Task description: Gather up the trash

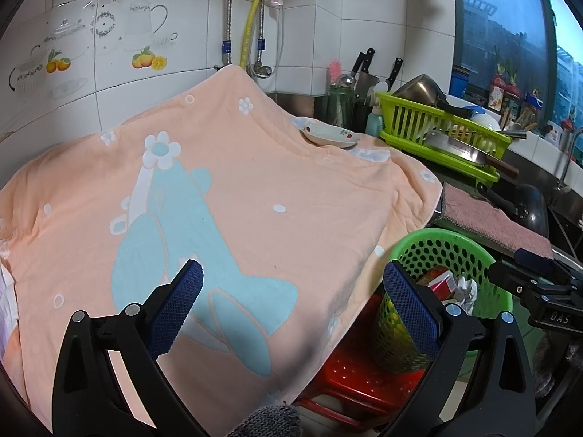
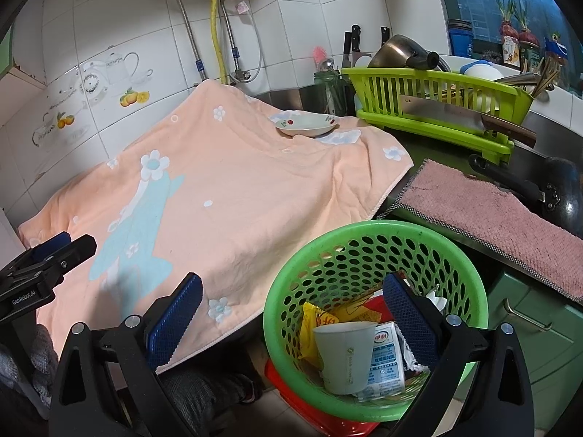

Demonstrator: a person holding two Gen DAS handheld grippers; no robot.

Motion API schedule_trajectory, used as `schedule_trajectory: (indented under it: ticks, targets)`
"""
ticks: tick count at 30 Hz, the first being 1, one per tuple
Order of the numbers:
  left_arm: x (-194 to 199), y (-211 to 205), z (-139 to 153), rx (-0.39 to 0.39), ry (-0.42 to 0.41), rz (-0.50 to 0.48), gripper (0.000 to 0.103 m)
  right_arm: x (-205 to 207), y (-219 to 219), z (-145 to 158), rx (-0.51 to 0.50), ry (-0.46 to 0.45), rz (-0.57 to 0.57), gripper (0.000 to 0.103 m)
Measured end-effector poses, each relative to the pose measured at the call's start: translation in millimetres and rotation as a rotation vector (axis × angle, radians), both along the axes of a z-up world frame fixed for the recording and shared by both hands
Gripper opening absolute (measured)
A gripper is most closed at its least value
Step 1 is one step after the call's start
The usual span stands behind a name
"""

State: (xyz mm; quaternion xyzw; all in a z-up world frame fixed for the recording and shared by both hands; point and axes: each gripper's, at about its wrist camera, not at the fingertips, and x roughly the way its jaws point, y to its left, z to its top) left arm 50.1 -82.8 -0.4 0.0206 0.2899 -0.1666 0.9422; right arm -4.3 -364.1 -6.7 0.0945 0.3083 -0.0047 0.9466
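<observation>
The task looks nearly done. The trash, a paper cup (image 2: 344,355), a carton (image 2: 388,360) and wrappers (image 2: 320,324), lies in the green basket (image 2: 364,233). The towel (image 2: 233,182) holds only a dish (image 2: 305,125). Both the left gripper (image 1: 291,309) and the right gripper (image 2: 291,324) gape empty.
</observation>
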Motion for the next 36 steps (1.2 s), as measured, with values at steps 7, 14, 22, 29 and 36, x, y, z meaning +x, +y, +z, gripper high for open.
schedule_trajectory:
  ticks: [7, 14, 22, 29, 36]
  targets:
    - [-0.3, 0.2, -1.2, -0.001, 0.001, 0.002, 0.098, -0.5, 1.0, -0.2, 0.003, 0.0, -0.001, 0.096]
    - [-0.1, 0.4, -1.4, -0.002, 0.003, 0.001, 0.098, -0.4, 0.7, -0.1, 0.005, 0.0, 0.001, 0.096]
    - [-0.5, -0.2, -3.1, -0.002, 0.005, 0.002, 0.098, -0.5, 0.2, 0.1, 0.006, 0.0, -0.003, 0.096]
    - [0.0, 0.1, -2.8, -0.002, 0.005, 0.001, 0.098, -0.5, 1.1, 0.1, 0.005, 0.001, -0.003, 0.096]
    - [-0.9, 0.9, -5.9, -0.015, 0.005, 0.007, 0.098, 0.2, 4.5, -0.5, 0.0, 0.003, 0.006, 0.096]
